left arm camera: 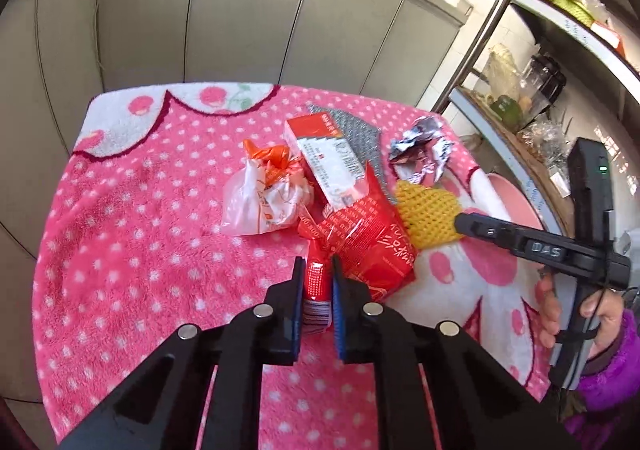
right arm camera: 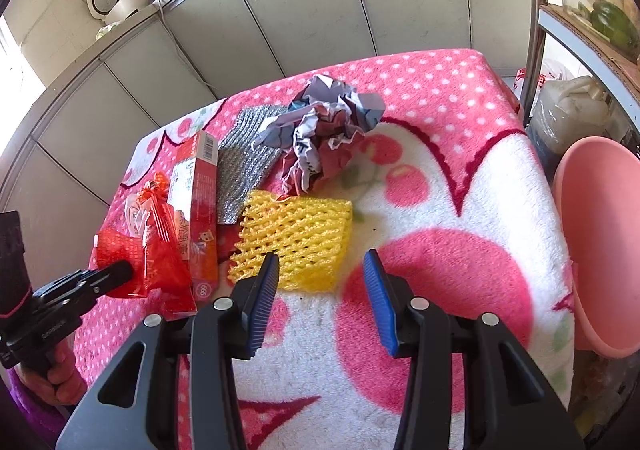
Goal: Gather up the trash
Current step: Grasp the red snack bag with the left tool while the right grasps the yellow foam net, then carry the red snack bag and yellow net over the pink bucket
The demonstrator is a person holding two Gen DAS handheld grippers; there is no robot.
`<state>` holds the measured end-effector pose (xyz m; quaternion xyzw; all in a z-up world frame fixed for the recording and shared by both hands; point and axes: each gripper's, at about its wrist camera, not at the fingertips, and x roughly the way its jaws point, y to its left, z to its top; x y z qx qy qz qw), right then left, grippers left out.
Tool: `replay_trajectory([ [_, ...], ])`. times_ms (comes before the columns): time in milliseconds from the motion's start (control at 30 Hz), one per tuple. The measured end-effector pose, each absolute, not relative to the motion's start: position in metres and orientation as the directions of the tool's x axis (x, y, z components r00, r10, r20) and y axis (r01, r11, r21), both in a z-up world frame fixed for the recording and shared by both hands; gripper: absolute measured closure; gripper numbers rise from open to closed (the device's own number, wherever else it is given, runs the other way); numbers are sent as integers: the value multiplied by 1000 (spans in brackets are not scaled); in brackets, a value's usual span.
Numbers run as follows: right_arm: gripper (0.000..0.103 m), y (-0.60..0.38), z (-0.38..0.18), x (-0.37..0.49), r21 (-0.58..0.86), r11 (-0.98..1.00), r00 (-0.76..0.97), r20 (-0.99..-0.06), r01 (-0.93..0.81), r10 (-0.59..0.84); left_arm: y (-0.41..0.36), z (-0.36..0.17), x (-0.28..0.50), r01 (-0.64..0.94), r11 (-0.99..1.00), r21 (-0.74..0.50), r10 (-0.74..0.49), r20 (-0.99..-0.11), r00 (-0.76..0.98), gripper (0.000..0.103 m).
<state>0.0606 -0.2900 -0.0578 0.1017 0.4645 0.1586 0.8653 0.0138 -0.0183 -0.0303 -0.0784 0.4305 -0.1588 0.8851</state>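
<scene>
Trash lies on a pink dotted blanket (left arm camera: 120, 230). My left gripper (left arm camera: 316, 278) is shut on the near edge of a red plastic wrapper (left arm camera: 364, 246), also in the right wrist view (right arm camera: 148, 262). Beside it lie a red-and-white carton (left arm camera: 328, 162), a white-and-orange bag (left arm camera: 268, 190), a yellow foam net (left arm camera: 428, 210), crumpled foil (left arm camera: 420, 150) and a silver mesh pad (left arm camera: 360, 130). My right gripper (right arm camera: 320, 274) is open and empty, its left finger at the near edge of the yellow net (right arm camera: 296, 238). The crumpled foil (right arm camera: 324, 130) lies beyond it.
A pink basin (right arm camera: 600, 242) stands off the blanket's right edge, beside a metal shelf rack (left arm camera: 500, 2) with kitchen items. Grey cabinet doors (left arm camera: 240, 10) stand behind the table.
</scene>
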Motion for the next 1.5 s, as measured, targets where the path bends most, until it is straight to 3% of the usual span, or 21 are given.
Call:
replay_trajectory([
  [300, 59, -281, -62, 62, 281, 944, 554, -765, -174, 329, -7, -6, -5, 206, 932, -300, -361, -697, 620, 92],
  [333, 62, -281, -61, 61, 283, 942, 557, -761, -178, 334, -6, -5, -6, 207, 931, -301, -363, -695, 621, 93],
  [400, 84, -281, -61, 59, 283, 940, 553, -761, -189, 340, -6, -3, -8, 210, 930, -303, -366, -691, 624, 93],
  [500, 97, -284, -59, 55, 273, 942, 557, -760, -193, 335, -7, 3, -11, 214, 929, -302, -368, -681, 633, 93],
  [1033, 98, -324, -4, -2, 277, 933, 702, -618, -228, 355, -51, 43, -19, 291, 920, -262, -392, -628, 673, 94],
  [1500, 98, -461, -3, -38, 294, 952, 799, -590, 83, 112, -198, 59, 9, 502, 831, -239, -530, -614, 585, 94],
])
